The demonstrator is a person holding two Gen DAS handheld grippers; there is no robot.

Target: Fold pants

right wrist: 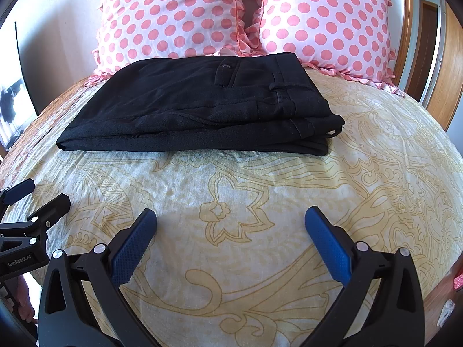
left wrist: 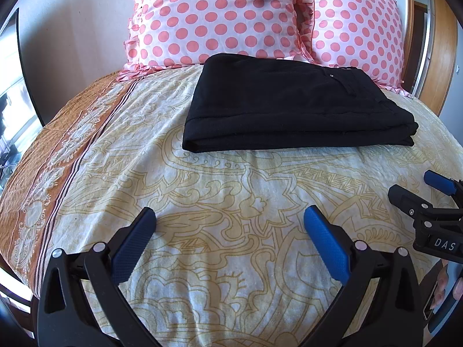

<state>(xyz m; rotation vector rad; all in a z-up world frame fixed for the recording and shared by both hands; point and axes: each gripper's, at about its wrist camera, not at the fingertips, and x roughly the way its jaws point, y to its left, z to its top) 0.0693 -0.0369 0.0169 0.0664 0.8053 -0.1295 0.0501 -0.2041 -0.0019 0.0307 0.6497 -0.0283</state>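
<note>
The black pants (left wrist: 289, 104) lie folded into a flat rectangular stack on the bed, just in front of the pillows; in the right wrist view the pants (right wrist: 202, 107) show the waistband and back pocket on top at the right. My left gripper (left wrist: 230, 217) is open and empty, hovering over the bedsheet well short of the pants. My right gripper (right wrist: 231, 217) is open and empty too, also short of the pants. The right gripper (left wrist: 416, 190) shows at the right edge of the left wrist view, and the left gripper (right wrist: 37, 193) at the left edge of the right wrist view.
The bedsheet (left wrist: 202, 190) is cream with a yellow floral pattern and an orange border (left wrist: 58, 156) on the left. Two pink polka-dot pillows (left wrist: 214, 14) (right wrist: 324, 20) stand against the headboard behind the pants. A wooden frame (right wrist: 454, 66) runs along the right.
</note>
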